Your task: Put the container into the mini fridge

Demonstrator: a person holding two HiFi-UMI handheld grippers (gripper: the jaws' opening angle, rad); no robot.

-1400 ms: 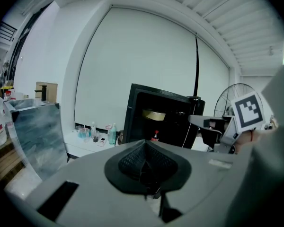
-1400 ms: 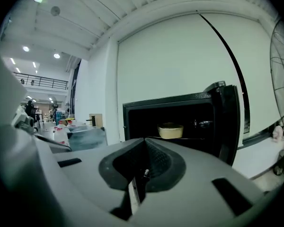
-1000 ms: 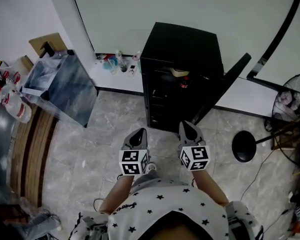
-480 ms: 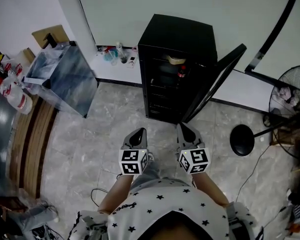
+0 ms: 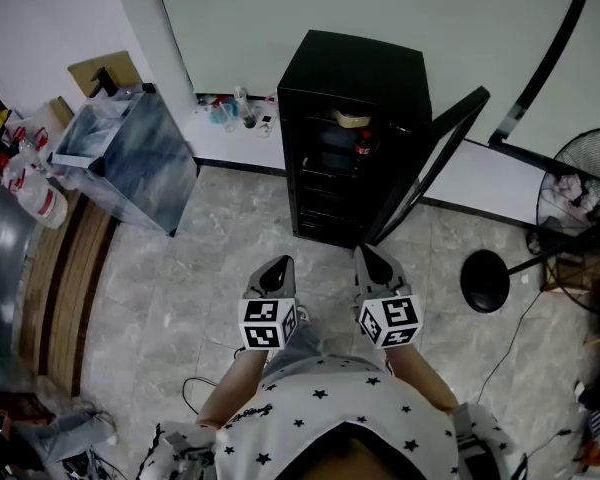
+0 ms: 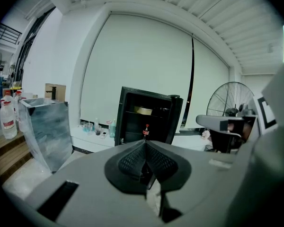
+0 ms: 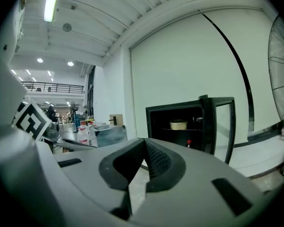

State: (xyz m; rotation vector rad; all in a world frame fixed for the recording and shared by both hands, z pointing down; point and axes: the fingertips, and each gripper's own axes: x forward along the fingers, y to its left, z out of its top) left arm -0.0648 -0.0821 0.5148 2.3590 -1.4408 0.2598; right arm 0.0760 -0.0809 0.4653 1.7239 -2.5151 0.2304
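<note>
Foreground: left gripper [image 5: 277,266] and right gripper [image 5: 369,256], side by side above the stone floor [image 5: 180,268]. Each has its jaws pressed together with nothing between them. Middle ground: black mini fridge [image 5: 360,78], its door [image 5: 430,173] swung open at the right. The container [image 5: 352,119] sits on the upper shelf, with a red-capped bottle [image 5: 360,151] just below. Background: pale wall [image 5: 380,3].

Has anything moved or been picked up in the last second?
Only the head view shifted slightly; nothing was taken or let go. The left tongs and right tongs stay shut and empty before the open mini fridge, the container still on an upper shelf.
</note>
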